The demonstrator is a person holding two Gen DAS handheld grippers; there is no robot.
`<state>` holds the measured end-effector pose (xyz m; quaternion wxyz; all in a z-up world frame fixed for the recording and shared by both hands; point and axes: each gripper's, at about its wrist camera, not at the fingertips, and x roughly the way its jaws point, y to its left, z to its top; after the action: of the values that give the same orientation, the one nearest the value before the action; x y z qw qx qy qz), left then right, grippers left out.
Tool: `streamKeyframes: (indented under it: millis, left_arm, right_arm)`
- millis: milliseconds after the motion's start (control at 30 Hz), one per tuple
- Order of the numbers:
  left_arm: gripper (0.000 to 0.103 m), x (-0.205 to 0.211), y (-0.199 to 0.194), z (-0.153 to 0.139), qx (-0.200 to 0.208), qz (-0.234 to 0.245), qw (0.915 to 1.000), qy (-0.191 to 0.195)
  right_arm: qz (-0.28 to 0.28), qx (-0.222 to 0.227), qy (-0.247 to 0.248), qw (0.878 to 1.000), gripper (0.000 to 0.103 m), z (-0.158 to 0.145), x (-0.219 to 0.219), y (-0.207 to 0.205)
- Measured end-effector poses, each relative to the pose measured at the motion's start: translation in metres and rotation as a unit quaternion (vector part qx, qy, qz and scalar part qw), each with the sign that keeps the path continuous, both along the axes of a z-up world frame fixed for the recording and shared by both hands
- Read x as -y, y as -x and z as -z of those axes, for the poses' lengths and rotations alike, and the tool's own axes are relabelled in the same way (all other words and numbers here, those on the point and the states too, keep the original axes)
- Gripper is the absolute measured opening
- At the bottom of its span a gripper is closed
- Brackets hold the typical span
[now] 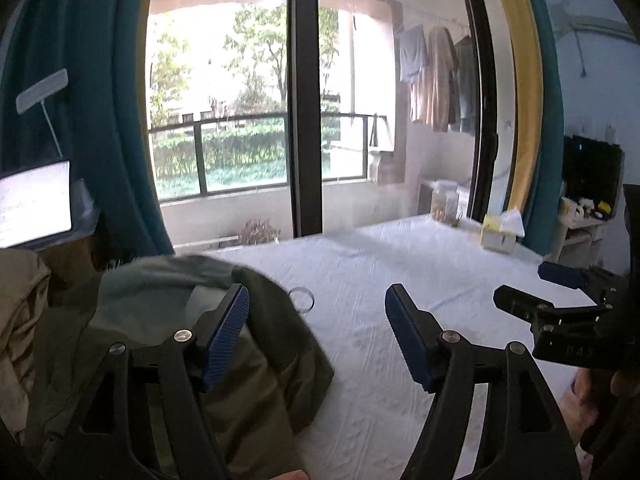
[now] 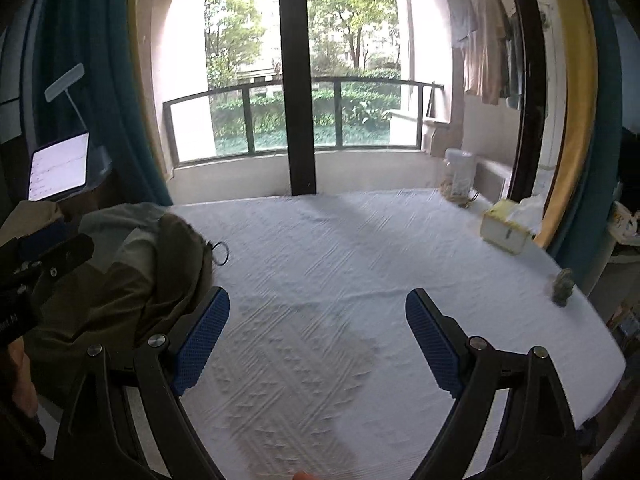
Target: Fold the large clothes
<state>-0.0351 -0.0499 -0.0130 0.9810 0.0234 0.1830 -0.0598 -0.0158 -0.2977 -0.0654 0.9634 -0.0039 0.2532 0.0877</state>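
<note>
Olive jacket (image 1: 200, 344) lay bunched at the left end of the white-covered counter (image 1: 400, 280), its grey lining up; long axis could not be told from the heap. A ring (image 1: 302, 300) sat on the cloth just beside its far edge. Left tool (image 1: 316, 336) stood open with nothing gripped, its left pad (image 1: 226, 340) over the jacket. Right tool (image 2: 318, 340) gaped over bare cloth, empty. Tissue box (image 2: 506, 234) rested near the far right corner.

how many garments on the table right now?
2. A dark olive-green jacket lies bunched at the left edge of the white textured tablecloth; a tan garment sits crumpled further left, beside it. More may be hidden beneath or out of frame.
</note>
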Motion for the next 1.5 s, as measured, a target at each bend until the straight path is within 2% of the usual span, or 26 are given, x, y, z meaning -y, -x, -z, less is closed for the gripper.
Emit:
streamKeyframes:
  millis: [167,333,600,767,1133,1500]
  left_arm:
    - [0.074,0.009,0.000,-0.015,0.028,-0.002,0.9996,-0.004]
    - [0.074,0.014,0.003,-0.033,0.055,-0.016,0.9980,-0.026]
    - [0.074,-0.008,0.017,-0.060,0.103,-0.060,0.9929,-0.006]
    - [0.075,-0.025,0.023,-0.067,0.115,-0.091,0.9892,0.001]
    - [0.076,-0.059,0.027,-0.060,0.091,-0.103,0.9902,0.028]
    - [0.076,-0.064,0.028,-0.054,0.085,-0.102,0.9907,0.030]
  right_arm:
    - [0.007,0.025,0.003,1.000,0.089,-0.018,0.008,0.002]
    - [0.013,0.055,0.007,0.998,0.089,-0.039,0.013,0.007]
    - [0.010,0.118,0.013,0.993,0.089,-0.075,0.014,0.025]
    - [-0.003,0.150,0.009,0.989,0.090,-0.084,0.006,0.035]
    - [-0.035,0.140,0.017,0.989,0.093,-0.073,-0.022,0.031]
    - [-0.039,0.129,0.023,0.991,0.093,-0.067,-0.028,0.029]
